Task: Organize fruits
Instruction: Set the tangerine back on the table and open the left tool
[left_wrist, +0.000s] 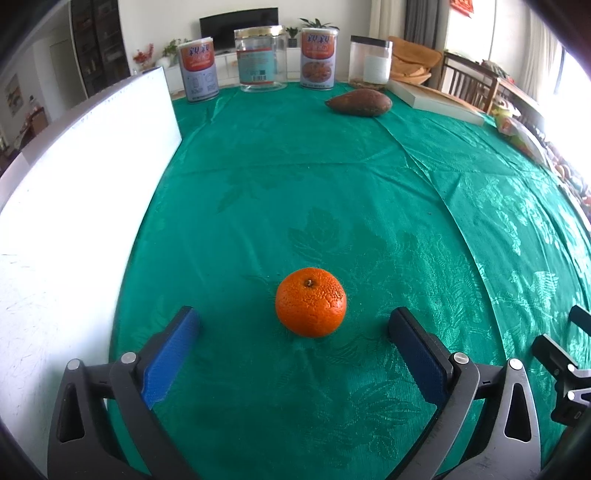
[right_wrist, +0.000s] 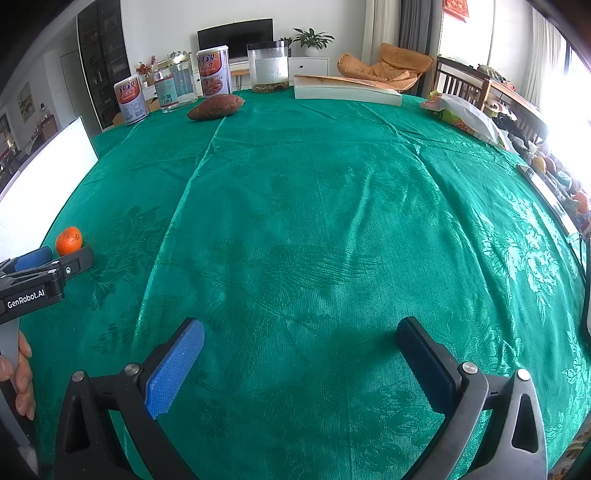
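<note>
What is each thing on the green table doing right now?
Left tool: open, nothing held.
Right tool: open, nothing between its jaws.
Orange: sitting on the tablecloth, stem up, just ahead of the left tool, untouched.
Sweet potato: lying on its side.
Clear jar: upright, gold lid on.
Two cans: upright, lids on.
Black-lidded jar: upright, closed.
Book: flat, closed.

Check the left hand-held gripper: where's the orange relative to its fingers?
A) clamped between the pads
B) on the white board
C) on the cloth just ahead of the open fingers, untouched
C: the orange sits on the green tablecloth, ahead of the wide-open left hand-held gripper, touching neither pad.
</note>
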